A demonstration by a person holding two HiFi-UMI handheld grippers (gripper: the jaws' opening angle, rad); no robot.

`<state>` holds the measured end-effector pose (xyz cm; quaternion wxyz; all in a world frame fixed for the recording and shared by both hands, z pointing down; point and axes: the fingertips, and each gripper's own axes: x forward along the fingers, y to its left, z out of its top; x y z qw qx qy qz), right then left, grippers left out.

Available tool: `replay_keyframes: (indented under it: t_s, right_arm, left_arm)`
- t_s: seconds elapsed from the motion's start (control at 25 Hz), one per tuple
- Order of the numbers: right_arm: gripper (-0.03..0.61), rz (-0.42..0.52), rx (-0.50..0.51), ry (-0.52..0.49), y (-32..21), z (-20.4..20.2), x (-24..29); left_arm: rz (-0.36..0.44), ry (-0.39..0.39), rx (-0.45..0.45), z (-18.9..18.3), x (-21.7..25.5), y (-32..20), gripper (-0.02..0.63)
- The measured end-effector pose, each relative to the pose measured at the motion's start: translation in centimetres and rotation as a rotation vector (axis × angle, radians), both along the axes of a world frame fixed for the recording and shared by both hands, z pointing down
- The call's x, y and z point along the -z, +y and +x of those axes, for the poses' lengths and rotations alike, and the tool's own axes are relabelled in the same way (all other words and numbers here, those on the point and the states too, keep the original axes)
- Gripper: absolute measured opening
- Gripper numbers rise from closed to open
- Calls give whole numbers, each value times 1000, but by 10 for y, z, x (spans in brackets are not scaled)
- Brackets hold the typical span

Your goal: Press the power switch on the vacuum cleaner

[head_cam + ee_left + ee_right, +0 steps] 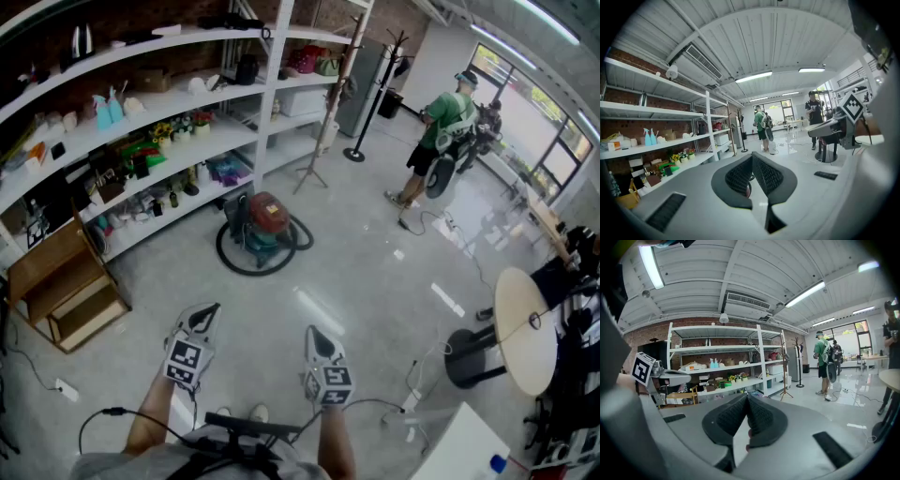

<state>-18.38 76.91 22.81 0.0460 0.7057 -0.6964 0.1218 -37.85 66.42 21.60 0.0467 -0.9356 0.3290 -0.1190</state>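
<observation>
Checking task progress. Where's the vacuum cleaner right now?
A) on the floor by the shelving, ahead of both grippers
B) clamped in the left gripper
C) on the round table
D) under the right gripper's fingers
A: the vacuum cleaner sits on the floor by the shelving, well ahead of the left gripper and right gripper; neither touches it.

Both grippers held out in front, jaws closed

The left gripper [205, 313] and the right gripper [315, 334] are side by side, a little apart, and both point forward, away from the body. The bare left forearm [150, 422] and right forearm [336, 448] reach up from the bottom edge of the head view. In each gripper view the two jaws meet at their tips and hold nothing.
</observation>
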Motion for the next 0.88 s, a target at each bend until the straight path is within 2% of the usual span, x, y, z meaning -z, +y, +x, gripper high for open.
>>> replay_keyframes:
  t_s: [0.28,0.88]
  right_arm:
    - [11,11,-11,1,-1,12,-5]
    - [11,25,45,-7,3,47,-12]
  left_arm:
    - [-4,2,5,6,-1,-4,6]
    - [10,-12,34,42,-5,8,6]
